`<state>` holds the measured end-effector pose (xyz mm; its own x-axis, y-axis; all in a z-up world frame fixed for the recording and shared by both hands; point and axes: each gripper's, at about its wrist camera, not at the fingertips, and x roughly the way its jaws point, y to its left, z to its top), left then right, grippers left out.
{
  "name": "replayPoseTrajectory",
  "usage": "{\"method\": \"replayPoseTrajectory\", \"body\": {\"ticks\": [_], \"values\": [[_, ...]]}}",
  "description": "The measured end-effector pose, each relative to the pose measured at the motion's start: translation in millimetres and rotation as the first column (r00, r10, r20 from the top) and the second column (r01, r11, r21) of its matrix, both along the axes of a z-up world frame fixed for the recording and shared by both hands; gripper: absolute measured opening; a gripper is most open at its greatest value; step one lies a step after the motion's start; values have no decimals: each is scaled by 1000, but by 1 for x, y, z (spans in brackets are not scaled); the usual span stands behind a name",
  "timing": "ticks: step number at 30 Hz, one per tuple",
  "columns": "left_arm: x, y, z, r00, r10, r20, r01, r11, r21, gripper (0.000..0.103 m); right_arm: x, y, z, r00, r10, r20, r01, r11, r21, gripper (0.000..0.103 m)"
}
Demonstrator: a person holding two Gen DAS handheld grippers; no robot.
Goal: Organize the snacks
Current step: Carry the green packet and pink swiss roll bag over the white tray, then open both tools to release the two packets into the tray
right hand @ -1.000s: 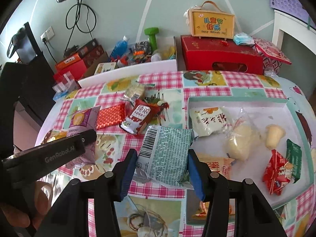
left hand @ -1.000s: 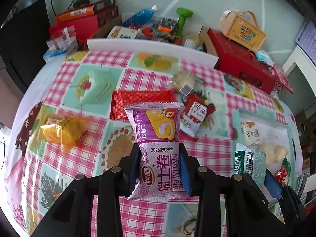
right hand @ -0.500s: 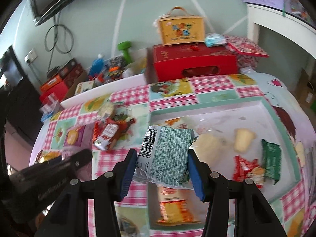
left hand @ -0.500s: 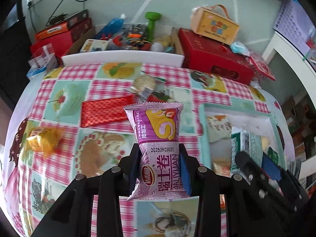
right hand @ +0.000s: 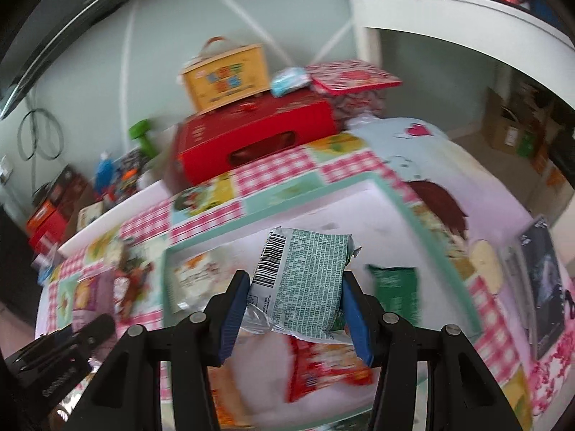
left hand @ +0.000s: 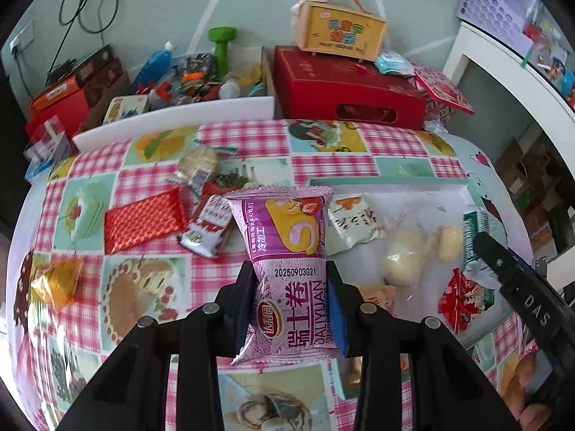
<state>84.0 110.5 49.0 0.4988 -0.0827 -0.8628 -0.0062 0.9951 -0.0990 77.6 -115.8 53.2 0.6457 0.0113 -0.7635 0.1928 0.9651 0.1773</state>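
A home: checked tablecloth (left hand: 359, 140), cluttered gift boxes (left hand: 345, 89).

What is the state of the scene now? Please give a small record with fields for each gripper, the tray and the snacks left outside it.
left gripper: shut on purple packet, held above the table
right gripper: shut on green packet, held over the tray
tray: holds several snacks, among them a white packet
outside tray: red packet, yellow packet, a few others on the tablecloth
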Motion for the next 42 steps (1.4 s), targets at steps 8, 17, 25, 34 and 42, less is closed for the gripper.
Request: {"method": "replayPoseTrajectory", "body": {"ticks": [8, 17, 25, 34, 42], "values": [[23, -36, -11, 998, -63, -24, 63, 998, 6, 39, 4, -38, -11, 996, -85, -15, 85, 996, 0, 54], [57, -65, -22, 993, -110, -39, 111, 993, 31, 39, 10, -48, -23, 994, -107, -37, 107, 994, -6, 54], [68, -79, -32, 991, -130, -44, 132, 990, 53, 39, 14, -51, -29, 992, -112, -60, 112, 994, -10, 54], [65, -93, -36, 984, -167, -56, 169, 985, 35, 39, 16, -52, -32, 991, -111, -80, 111, 994, -8, 54], [65, -98, -46, 980, -176, -92, 178, 984, 16, 39, 17, -52, -35, 990, -111, -92, 111, 994, -13, 55]]}}
